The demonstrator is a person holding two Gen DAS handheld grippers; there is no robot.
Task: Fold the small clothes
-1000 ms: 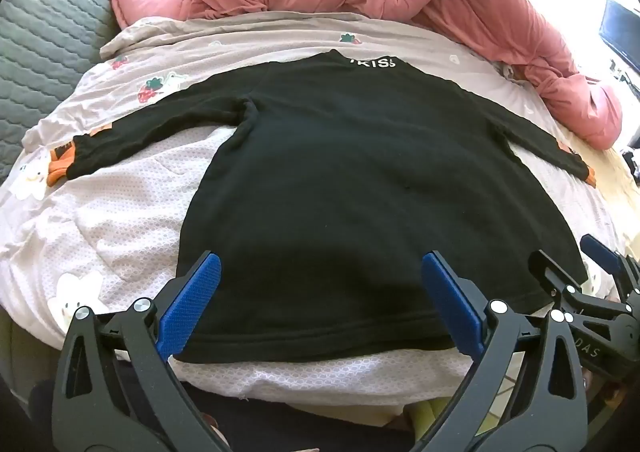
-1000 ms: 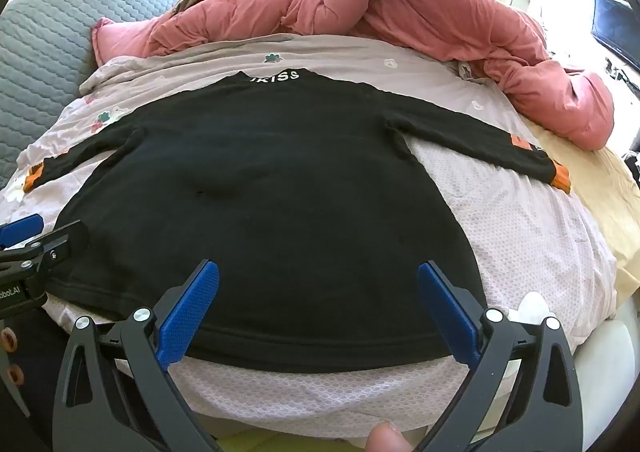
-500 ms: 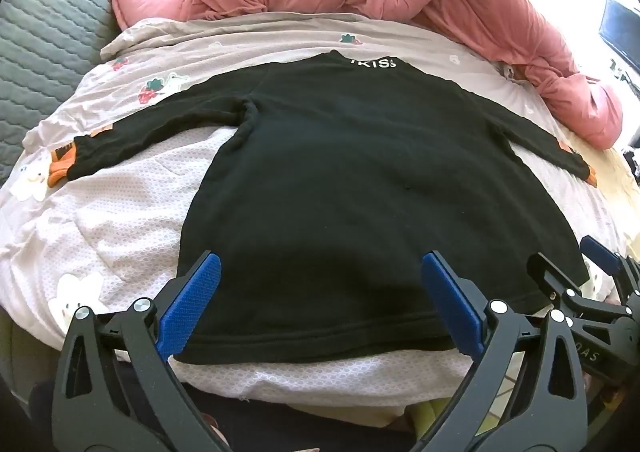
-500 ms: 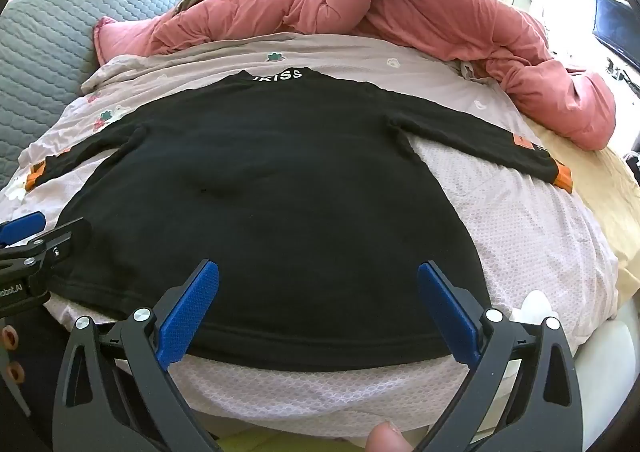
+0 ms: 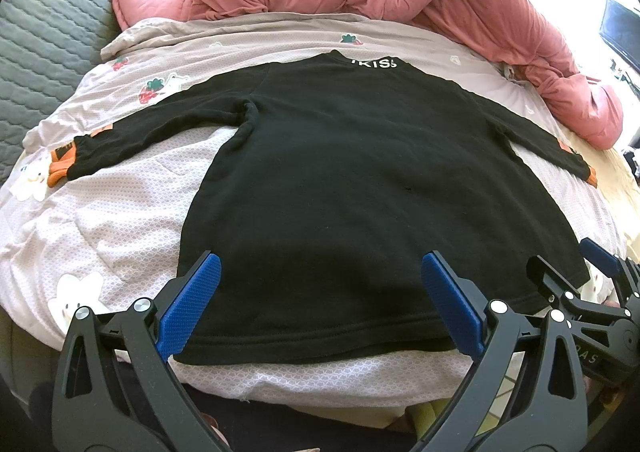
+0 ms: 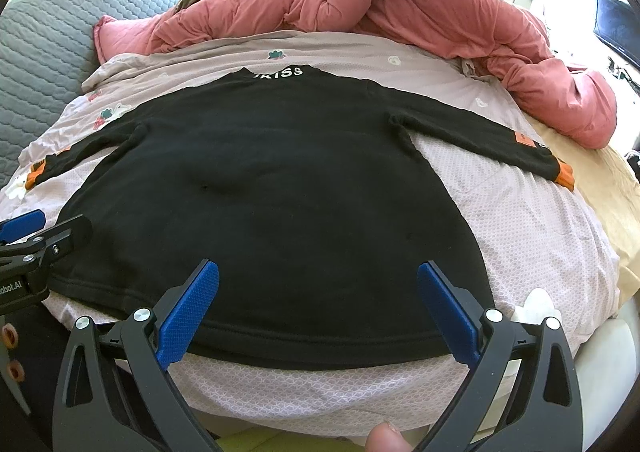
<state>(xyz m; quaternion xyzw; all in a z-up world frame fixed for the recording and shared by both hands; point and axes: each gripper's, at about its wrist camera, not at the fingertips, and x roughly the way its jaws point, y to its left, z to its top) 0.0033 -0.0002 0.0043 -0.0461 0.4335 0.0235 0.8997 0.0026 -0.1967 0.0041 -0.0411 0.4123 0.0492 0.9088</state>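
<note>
Knit fabric, soft and limp, is what has to be handled: a small black long-sleeved top [image 5: 360, 179] lies flat on the bed [image 5: 120, 219], spread over a pale patterned sheet, collar away from the person, both sleeves stretched outward and ending in orange cuffs. It should weigh little and offer no stiffness, so any lifted edge will probably sag and drag the rest along; it looks grippy rather than slippery against the textured sheet.

Left tool [image 5: 318, 304] hangs over the near hem with its blue pads wide apart, holding nothing. Right tool [image 6: 318, 304] is likewise spread wide and empty, over the hem further to the right. Whether either pad actually touches the cloth is hard to tell through the fisheye.

Good places to take hold, in my judgement, are the two hem corners or a sleeve near its cuff, pinching a single thickened seam so the layers do not slide apart. A crumpled pink duvet [image 6: 440, 11] is heaped beyond the collar, well apart from the garment.
</note>
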